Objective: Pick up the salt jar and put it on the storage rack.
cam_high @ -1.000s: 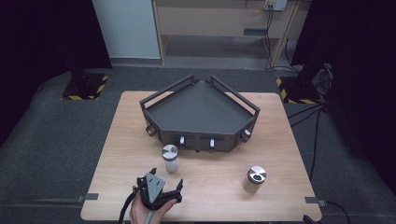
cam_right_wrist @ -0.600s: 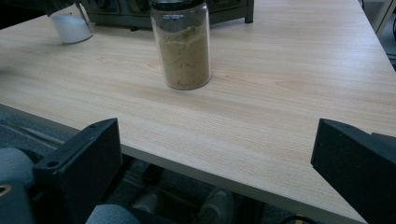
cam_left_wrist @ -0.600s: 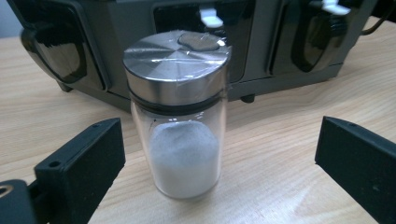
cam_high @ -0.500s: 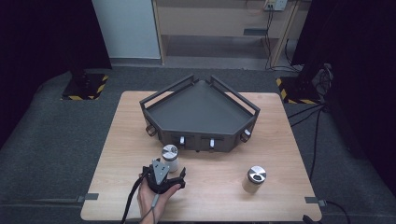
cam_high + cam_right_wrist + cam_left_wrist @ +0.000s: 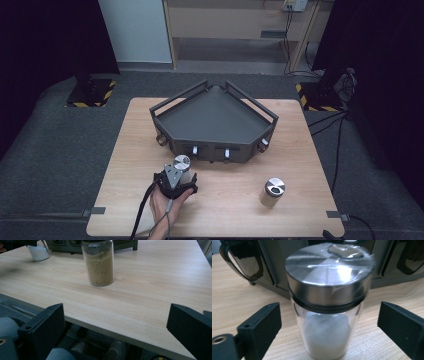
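A glass jar of white powder with a steel lid stands on the wooden table, just in front of the dark corner tray. My left gripper is open, and the jar stands upright between its jaws without touching them. A second steel-lidded jar, holding brown powder, stands at the front right. My right gripper is open and empty, low at the table's near edge, facing the brown jar.
The tray's front wall with its knobs rises right behind the white jar. In the right gripper view the white jar is at the far left, and a person's knees and shoes are under the table edge.
My left gripper has moved forward from the front edge of the table up to the white jar, and its open jaws now flank the jar. Both jars have stayed put.
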The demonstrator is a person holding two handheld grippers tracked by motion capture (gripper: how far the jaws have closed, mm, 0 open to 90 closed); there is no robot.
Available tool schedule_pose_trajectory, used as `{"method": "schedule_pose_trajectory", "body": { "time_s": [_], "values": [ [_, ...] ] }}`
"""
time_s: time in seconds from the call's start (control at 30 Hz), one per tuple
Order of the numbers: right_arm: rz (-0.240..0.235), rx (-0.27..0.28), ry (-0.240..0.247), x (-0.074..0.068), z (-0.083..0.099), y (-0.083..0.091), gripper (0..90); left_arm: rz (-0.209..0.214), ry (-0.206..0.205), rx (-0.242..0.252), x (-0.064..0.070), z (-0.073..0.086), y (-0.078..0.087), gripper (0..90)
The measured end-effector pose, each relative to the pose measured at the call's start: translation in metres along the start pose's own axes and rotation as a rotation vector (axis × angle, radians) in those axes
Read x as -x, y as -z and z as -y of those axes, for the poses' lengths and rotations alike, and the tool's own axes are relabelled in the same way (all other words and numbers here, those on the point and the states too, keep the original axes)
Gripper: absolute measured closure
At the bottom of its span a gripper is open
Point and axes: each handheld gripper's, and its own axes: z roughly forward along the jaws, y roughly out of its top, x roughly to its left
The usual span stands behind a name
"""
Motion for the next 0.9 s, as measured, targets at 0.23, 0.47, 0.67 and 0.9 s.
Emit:
{"method": "schedule_pose_trajectory", "body": {
  "time_s": [0.23, 0.47, 0.67, 0.9],
  "values": [
    [-0.007, -0.003, -0.003, 0.001, 0.0, -0.001, 2.4, 0.004, 0.006, 0.012, 0.0, 0.003, -0.006, 15.9],
    [-0.011, -0.007, -0.003, 0.003, 0.001, -0.002, 2.5, -0.01, -0.047, 0.039, 0.001, 0.009, -0.008, 26.8],
    [-0.016, -0.009, -0.014, 0.004, 0.002, -0.003, 2.5, -0.01, -0.027, 0.033, 0.001, 0.008, -0.009, 28.9],
    [-0.018, -0.012, -0.017, 0.005, 0.002, -0.003, 2.6, -0.029, 0.03, 0.083, 0.006, 0.019, -0.011, 29.9]
  ]
}}
